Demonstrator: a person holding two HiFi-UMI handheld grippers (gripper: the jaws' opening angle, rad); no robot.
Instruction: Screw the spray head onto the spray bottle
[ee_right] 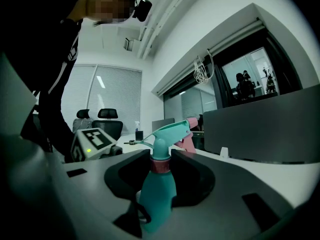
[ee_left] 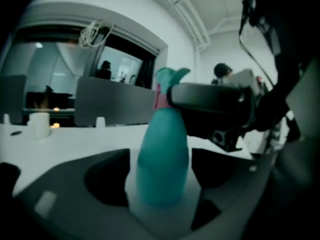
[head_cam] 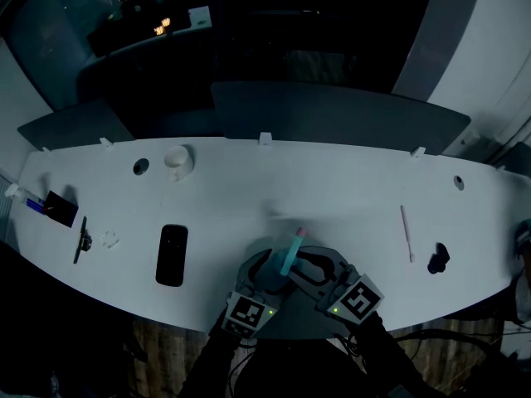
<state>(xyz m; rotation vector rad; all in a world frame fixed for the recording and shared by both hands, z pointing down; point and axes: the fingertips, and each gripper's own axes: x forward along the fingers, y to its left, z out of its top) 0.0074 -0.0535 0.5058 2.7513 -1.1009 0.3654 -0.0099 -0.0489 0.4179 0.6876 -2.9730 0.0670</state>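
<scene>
Bottom centre: your left gripper [ee_left: 162, 186] jaws clamp the upright spray bottle [ee_left: 163, 154]; your right gripper [ee_right: 161, 165] jaws pinch the spray head [ee_right: 167, 131] collar directly above.

Dim, bluish cast, fisheye edges (blurred foreground)

White table [head_cam: 332, 181]: black phone [head_cam: 172, 255], white cup [head_cam: 177, 162], pink stick [head_cam: 406, 232].

Spray bottle [head_cam: 289, 254], spray head [ee_right: 167, 131] on top, at table's [head_cam: 332, 189] near edge, centre. Phone [head_cam: 172, 254] to its left; cup [head_cam: 177, 162] by far edge, left; stick [head_cam: 406, 232] right.
</scene>
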